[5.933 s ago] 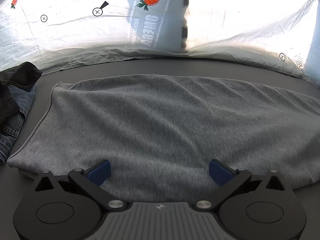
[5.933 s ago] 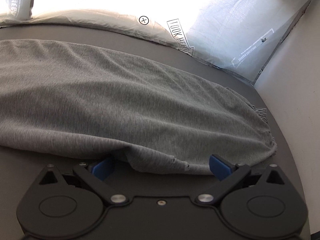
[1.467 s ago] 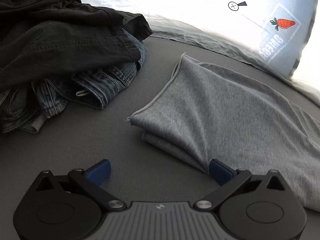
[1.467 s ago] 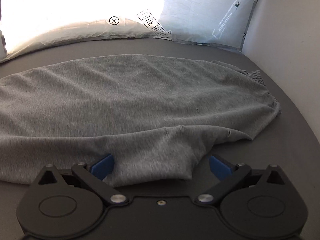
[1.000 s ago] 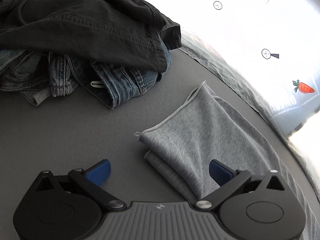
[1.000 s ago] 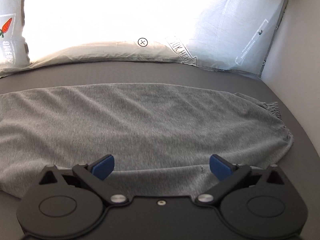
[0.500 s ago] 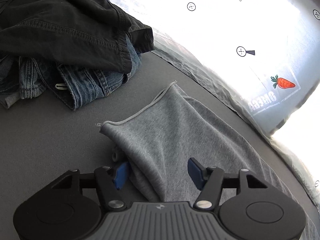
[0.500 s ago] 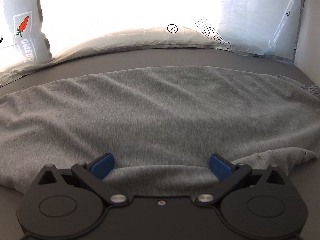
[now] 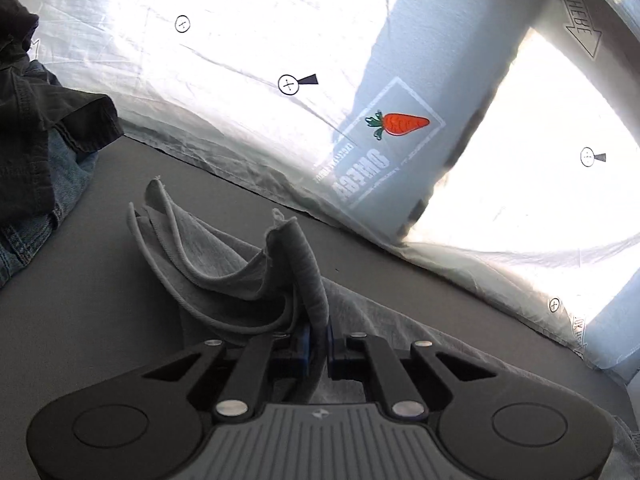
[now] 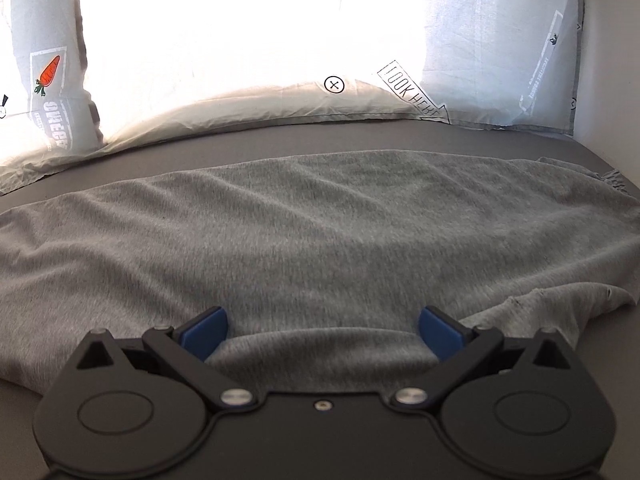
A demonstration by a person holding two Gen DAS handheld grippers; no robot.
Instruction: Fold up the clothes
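A grey knit garment (image 10: 320, 224) lies folded lengthwise across the dark grey table. In the left wrist view its left end (image 9: 256, 264) is lifted off the table, layers hanging in loops. My left gripper (image 9: 317, 340) is closing its jaws and its blue pads pinch that bunched end. In the right wrist view my right gripper (image 10: 322, 330) is open and low over the garment's near edge. Grey cloth lies between its blue pads (image 10: 204, 330), which do not press on it.
A pile of dark and blue denim clothes (image 9: 36, 152) sits at the left of the table. A bright printed white sheet (image 9: 280, 80) with a carrot logo hangs behind the table. A pale wall (image 10: 612, 60) stands at the right edge.
My left gripper closed on the garment's left end and lifted it, swinging toward the right. The right gripper sank slightly over the near edge and stayed open.
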